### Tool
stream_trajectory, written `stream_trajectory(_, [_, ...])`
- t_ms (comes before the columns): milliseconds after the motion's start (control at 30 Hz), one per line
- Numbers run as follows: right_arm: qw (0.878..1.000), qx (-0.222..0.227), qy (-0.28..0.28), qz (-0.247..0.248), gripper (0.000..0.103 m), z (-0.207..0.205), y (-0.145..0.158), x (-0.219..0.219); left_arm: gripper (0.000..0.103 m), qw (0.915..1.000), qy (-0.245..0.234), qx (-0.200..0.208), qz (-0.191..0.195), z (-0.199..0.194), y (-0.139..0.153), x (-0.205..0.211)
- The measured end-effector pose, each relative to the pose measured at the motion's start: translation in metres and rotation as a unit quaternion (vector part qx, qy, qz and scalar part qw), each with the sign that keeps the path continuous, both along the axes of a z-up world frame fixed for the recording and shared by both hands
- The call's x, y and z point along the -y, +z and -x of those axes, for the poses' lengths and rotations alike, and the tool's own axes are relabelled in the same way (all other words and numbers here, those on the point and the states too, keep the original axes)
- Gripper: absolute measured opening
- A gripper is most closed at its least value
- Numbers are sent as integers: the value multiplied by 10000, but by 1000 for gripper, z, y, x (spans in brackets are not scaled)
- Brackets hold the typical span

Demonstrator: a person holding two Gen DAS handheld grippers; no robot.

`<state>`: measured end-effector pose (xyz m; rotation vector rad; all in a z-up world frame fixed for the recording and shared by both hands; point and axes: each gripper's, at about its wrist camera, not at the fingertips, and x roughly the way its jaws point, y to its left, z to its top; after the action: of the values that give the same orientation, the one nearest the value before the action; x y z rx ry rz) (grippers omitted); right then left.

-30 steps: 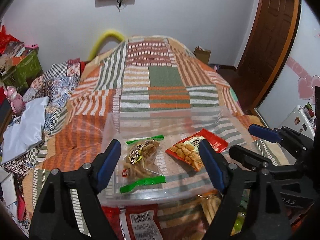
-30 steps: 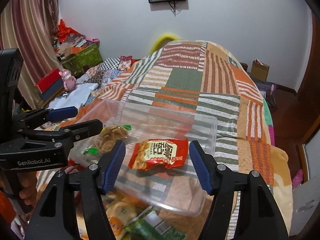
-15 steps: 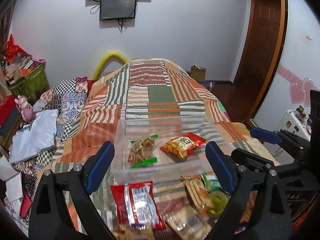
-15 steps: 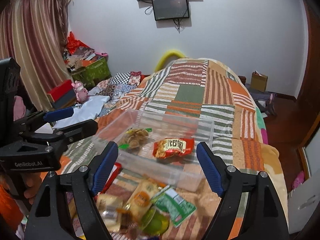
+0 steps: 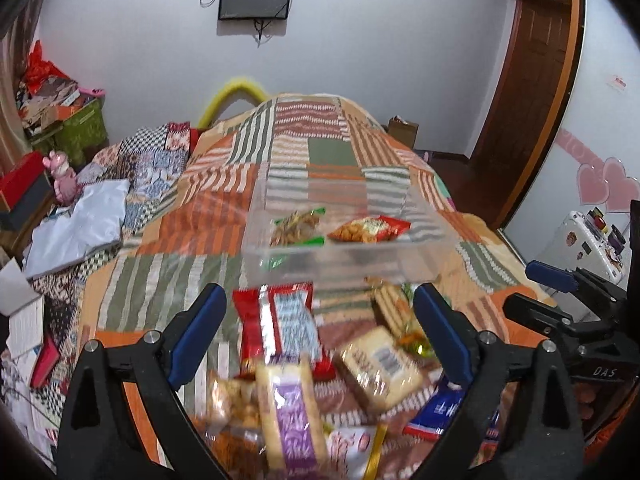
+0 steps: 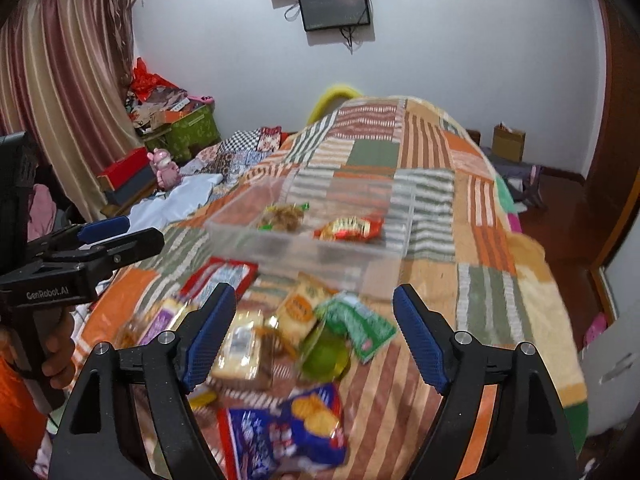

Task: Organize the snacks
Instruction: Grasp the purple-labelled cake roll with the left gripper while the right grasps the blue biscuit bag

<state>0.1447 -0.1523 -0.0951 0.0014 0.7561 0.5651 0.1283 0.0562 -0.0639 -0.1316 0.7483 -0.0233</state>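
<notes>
2 grippers hang over the foot of the bed, and both are empty-handed: the left gripper (image 5: 320,332) has its jaws spread wide with nothing between them, the right gripper (image 6: 314,332) likewise, and both pairs have just been opening. That reads like a reset between picks, jaws held wide and angled down at the loose heap so the next packet can be straddled. Nearest, under the right jaws, lies a blue cracker bag (image 6: 288,432), smeared by motion blur, its print unreadable. Beside it sit a pale wrapped cake (image 6: 240,352), a green jelly cup (image 6: 326,354) and a green-and-white sachet (image 6: 358,326), overlapping so edges are hard to separate. From the left camera a purple-banded packet (image 5: 288,412) runs out of frame at the bottom, and a red packet (image 5: 280,328) lies label-up just short of the bin. Further on sits the clear plastic bin (image 5: 340,264) on the patchwork bedspread (image 5: 328,152), holding 2 snacks so far: a green-trimmed bag of brown twists (image 5: 296,226) and a red bag of fried bites (image 5: 370,229), side by side, apart. The bin's near wall is frosted by glare, so what touches its base is unclear. Most of the heap remains outside, so the sorting looks early. The person's hand (image 6: 60,354) shows only at the left gripper's grip. Beyond, clutter and a wall screen (image 6: 334,4).
</notes>
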Motion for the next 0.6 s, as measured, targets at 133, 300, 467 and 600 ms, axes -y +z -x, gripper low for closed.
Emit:
stream_trajectory(133, [9998,-193,8,93,79,8,-17,0,96,9997,99,-198,59,13,-18,-6])
stream_trajectory(300, [9987,-406,-52,316,79,18,-38,0,96,9986,211,-472,83,23,-43,-11])
stream_trajectory(467, [9967,-725,-24,371,79,25,-58,0,96,9969,238,-720,211,29,-66,-12])
stream_trajectory(600, [9949,-921,34,406,79,29,-69,-2,94,9966,197,-766,237,35,-76,-9])
